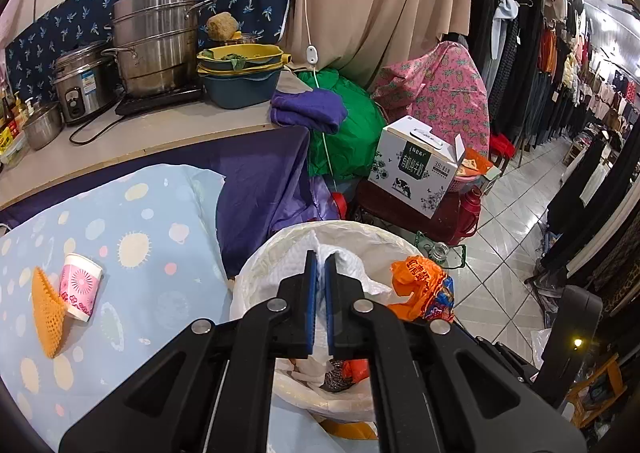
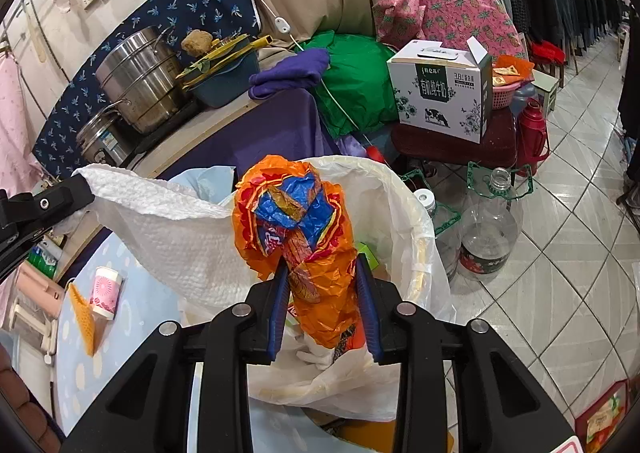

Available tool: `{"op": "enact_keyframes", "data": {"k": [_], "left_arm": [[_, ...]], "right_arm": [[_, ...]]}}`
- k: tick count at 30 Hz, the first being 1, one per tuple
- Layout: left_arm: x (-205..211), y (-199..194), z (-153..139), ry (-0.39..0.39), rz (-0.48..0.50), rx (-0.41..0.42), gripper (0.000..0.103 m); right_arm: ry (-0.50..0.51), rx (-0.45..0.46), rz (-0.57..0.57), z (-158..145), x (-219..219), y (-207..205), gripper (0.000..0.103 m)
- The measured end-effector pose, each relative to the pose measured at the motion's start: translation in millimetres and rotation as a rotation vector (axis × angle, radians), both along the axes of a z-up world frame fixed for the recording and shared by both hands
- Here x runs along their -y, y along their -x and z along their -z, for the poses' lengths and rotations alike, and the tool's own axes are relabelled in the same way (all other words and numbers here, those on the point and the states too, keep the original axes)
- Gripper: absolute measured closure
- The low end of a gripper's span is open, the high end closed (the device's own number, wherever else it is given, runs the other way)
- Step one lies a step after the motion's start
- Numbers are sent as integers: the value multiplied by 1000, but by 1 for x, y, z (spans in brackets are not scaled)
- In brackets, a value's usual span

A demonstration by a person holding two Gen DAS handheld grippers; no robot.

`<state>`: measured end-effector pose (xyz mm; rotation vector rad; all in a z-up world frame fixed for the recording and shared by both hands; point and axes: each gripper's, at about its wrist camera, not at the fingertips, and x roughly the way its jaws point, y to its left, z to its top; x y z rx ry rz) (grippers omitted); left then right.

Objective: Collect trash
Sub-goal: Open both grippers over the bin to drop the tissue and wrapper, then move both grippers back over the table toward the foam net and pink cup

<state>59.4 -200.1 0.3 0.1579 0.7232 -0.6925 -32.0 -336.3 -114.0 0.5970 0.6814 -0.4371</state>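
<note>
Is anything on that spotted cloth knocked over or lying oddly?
Yes. A pink paper cup lies tipped on its side on the spotted cloth, leaning against an orange foam net. Nothing seems spilled from it.

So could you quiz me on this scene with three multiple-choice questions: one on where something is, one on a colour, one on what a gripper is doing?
1. Where does the pink paper cup lie?
A. on the blue spotted cloth
B. in the bin
C. on the tiled floor

2. What is the main colour of the crumpled wrapper between the right gripper's fingers?
A. green
B. orange
C. white

3. What is the left gripper doing?
A. hanging open and empty
B. pinching the white paper sheet
C. gripping a bottle

Answers: 1 A, the cup lies on its side on the cloth beside an orange foam net. 2 B, it is orange with blue patches. 3 B, its fingers are closed on the sheet over the lined bin.
</note>
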Motion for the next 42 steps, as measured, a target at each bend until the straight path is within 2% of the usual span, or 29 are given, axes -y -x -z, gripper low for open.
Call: {"op": "enact_keyframes", "data": {"k": [9,11,13,14,16,34,42], "left_arm": [[7,-1,10,-5,7,13,98],[8,0,12,-13,11,11,88],[7,1,12,-12,-6,20,63],[5,1,11,-6,-20,27,54],[3,0,10,1,-35,33,49],[-37,-19,15,8,-126,-4,46],[-76,-35,26,-19,-229,-28,46]], "right_arm": [[-3,-4,16,3,2,-2,62],[-3,1,18,1,2,-2,61],[0,8,19,-1,2,-2,60],[1,11,18,-2,1,-1,59],[5,16,16,-6,0,-1,58],[37,30,-35,-23,-25,-14,56],[58,22,-82,-26,-46,-26,55]]}}
